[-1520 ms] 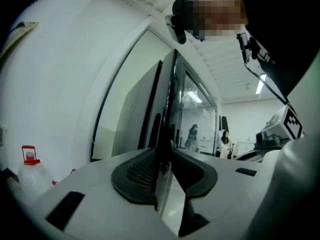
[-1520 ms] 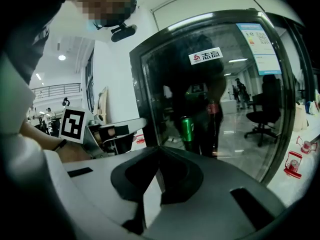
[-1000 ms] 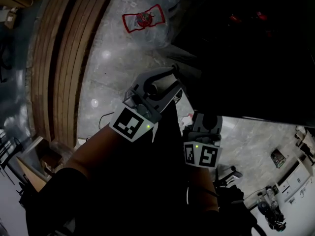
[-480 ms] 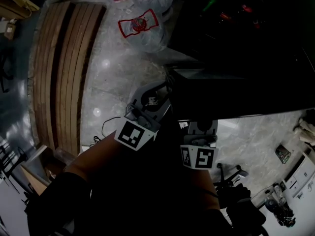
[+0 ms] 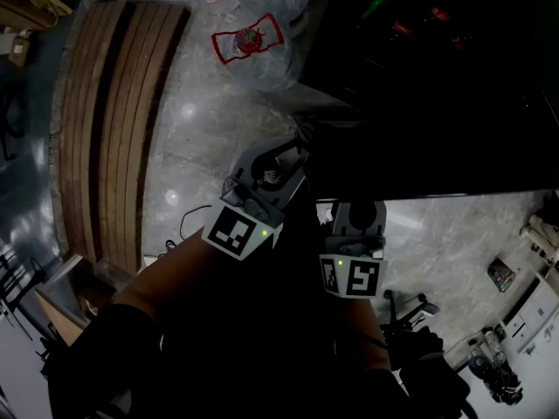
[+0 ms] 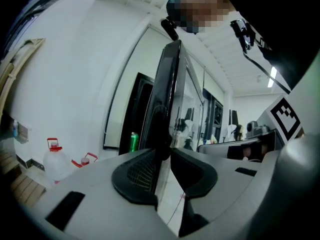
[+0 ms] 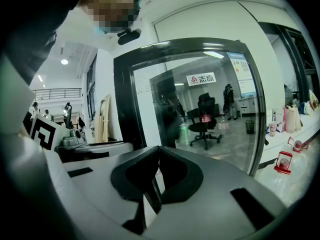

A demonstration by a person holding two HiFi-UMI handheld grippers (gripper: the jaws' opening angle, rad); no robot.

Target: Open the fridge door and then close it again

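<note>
The fridge door is black-framed glass and stands ajar, seen from above in the head view. Behind it the dark fridge interior holds bottles. My left gripper is at the door's free edge. In the left gripper view that edge runs down between the pads of the left gripper, whose jaws are closing on it. My right gripper points at the glass face of the door, pads together and nothing between them. In the head view the right gripper has its tips under the door's top.
Clear water jugs with red handles stand on the floor left of the fridge. A slatted wooden bench runs along the far left. A green can shows inside the fridge. Office clutter sits at the lower right.
A second ago both grippers sat lower beside the dark fridge. Since then the door's top has come across above the right gripper. Over the last half second hardly anything has moved.
</note>
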